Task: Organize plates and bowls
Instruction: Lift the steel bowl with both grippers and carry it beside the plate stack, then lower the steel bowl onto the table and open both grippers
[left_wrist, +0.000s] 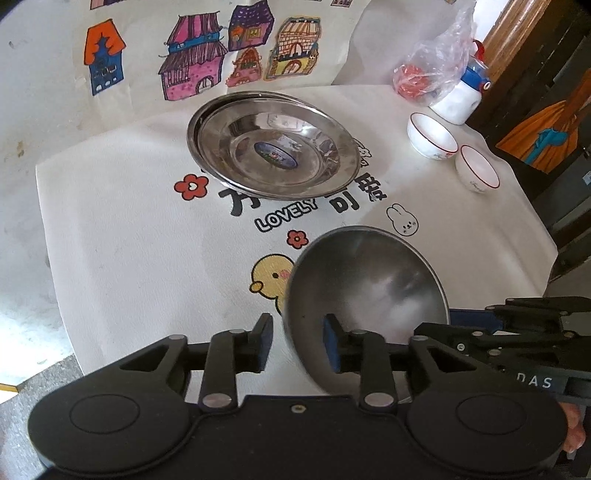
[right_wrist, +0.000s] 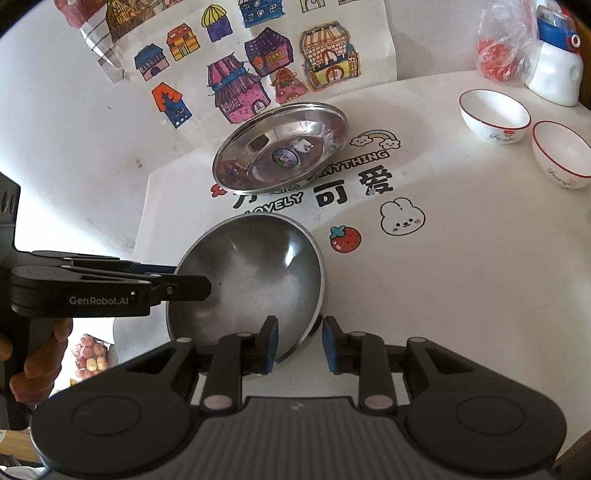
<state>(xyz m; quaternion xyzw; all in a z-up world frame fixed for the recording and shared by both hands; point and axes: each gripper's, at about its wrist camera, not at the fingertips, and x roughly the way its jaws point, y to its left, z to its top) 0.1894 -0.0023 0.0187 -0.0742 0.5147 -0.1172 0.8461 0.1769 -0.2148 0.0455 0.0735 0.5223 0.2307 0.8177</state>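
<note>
White cartoon cloth covers our desk (left_wrist: 129, 240). From the left wrist, our left claw (left_wrist: 297, 341) straddles the tilted steel bowl's (left_wrist: 369, 288) rim, jaws narrow but seemingly not yet clamped; stacked plates (left_wrist: 273, 147) lie beyond, two white bowls (left_wrist: 432, 134) apart at right. From the right wrist, our right claw (right_wrist: 299, 345) likewise brackets the rim. Plates look gathered; bowls remain.
</note>
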